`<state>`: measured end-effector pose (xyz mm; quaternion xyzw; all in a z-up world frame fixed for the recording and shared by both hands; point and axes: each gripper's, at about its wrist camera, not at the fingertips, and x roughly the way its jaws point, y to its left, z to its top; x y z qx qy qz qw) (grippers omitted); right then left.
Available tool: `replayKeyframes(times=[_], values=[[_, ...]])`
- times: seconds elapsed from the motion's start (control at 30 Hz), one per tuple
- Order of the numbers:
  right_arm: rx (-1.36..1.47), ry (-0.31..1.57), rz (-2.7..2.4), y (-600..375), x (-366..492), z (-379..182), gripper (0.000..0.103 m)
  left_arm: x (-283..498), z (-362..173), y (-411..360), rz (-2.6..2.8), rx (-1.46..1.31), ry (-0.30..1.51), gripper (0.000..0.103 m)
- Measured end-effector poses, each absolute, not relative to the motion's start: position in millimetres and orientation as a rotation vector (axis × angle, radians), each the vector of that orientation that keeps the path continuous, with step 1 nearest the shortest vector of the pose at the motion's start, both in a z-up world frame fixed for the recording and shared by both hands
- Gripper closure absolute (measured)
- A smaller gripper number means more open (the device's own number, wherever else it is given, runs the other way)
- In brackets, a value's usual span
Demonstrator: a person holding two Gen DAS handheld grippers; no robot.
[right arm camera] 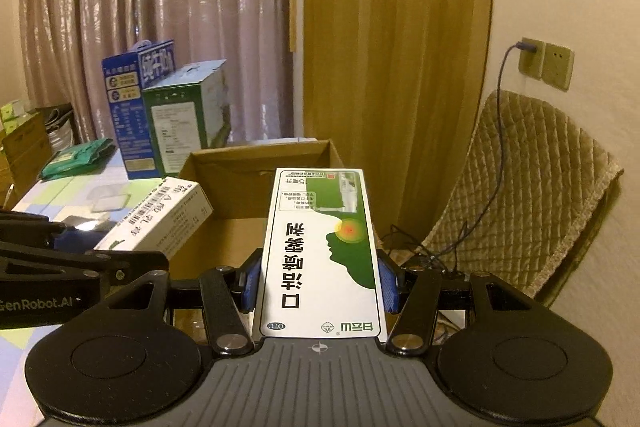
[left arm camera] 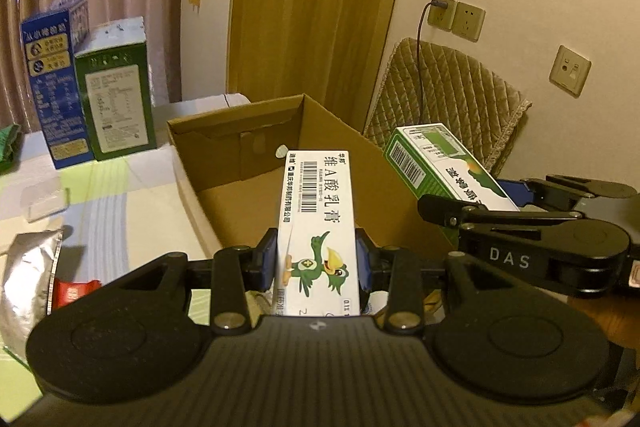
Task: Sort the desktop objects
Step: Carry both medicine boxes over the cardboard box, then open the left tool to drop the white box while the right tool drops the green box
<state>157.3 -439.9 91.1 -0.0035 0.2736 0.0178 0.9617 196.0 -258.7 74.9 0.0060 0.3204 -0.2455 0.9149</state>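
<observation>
While you've got both hands loaded, it's pretty clear why they're parked where they are: each gripper is lined up on the open carton (left arm camera: 256,163) so the boxes can go straight in. Your left gripper (left arm camera: 316,259) is pinching the white cream box (left arm camera: 318,211) by its long sides, the blue pads (left arm camera: 267,259) pressed flat against it, with the far end poking out over the carton's floor. Your right gripper (right arm camera: 318,283) is clamped on the green spray box (right arm camera: 320,251) the same way, flat face up, far end aimed at the carton's near wall. From the left view, that spray box sits just beside the carton's right wall, so I'd guess it isn't fully over the opening yet. Gripping by the long sides makes sense, since the cardboard is stiffer there and the box stays level when you let go. The carton looks mostly bare inside, apart from a small pale round thing near the back that I can't identify. Two tall cartons, blue (left arm camera: 54,83) and green (left arm camera: 116,95), stand well apart at the back of the table (left arm camera: 120,195), and a foil pouch (left arm camera: 30,283) lies near your left hand. Watch that the two grippers don't bump, they're close.
</observation>
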Motion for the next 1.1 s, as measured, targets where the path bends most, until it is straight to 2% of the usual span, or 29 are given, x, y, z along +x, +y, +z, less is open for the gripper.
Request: replayKeyframes(times=[0.07, 0.13, 0.73, 0.8, 0.87, 1.1], values=[[-0.004, 0.56, 0.028, -444, 160, 89, 0.05, 203, 69, -261, -0.514, -0.009, 0.671, 0.069], [-0.002, 0.569, 0.022, -447, 162, 86, 0.05, 209, 64, -261, -0.497, -0.022, 0.683, 0.063], [0.03, 0.568, 0.07, -430, 179, 83, 0.05, 191, 67, -207, -0.432, -0.05, 0.646, 0.061], [0.025, 0.545, 0.079, -424, 185, 84, 0.05, 189, 68, -204, -0.428, -0.051, 0.644, 0.057], [0.025, 0.531, 0.082, -422, 187, 85, 0.038, 187, 68, -200, -0.419, -0.049, 0.641, 0.047], [0.022, 0.514, 0.08, -422, 165, 89, 0.032, 177, 66, -177, -0.394, -0.021, 0.635, 0.047]])
